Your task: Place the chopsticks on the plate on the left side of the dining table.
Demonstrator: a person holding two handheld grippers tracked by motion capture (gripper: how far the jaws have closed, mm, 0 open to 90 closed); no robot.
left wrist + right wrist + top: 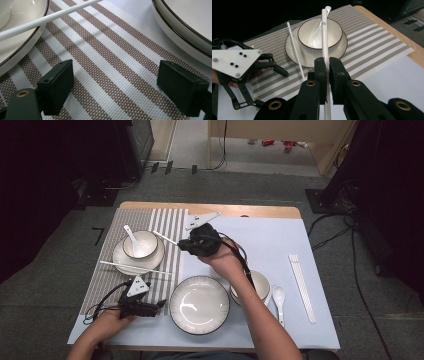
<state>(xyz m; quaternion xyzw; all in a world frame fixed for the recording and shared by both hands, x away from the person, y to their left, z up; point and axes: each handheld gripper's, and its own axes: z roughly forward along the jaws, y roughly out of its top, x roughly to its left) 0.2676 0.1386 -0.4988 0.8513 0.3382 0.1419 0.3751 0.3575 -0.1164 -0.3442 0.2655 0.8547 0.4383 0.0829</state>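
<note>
My right gripper (183,243) hovers over the edge of the striped placemat (165,222), shut on a white chopstick (165,237). In the right gripper view the jaws (328,65) pinch this chopstick (324,35), which points over a white bowl (320,33) holding a spoon (314,37). The bowl stands on a plate (294,55), and a second chopstick (295,52) lies across that plate's rim. My left gripper (159,306) rests low at the placemat's near edge, open with nothing between its jaws (115,85). The lying chopstick (50,17) crosses the plate (15,50) ahead of it.
A large empty plate (199,305) sits at the front centre, its rim (185,27) close to my left gripper. Under the right forearm stand a second bowl (257,282) and a spoon (278,302). A pair of chopsticks (301,287) lies at the right.
</note>
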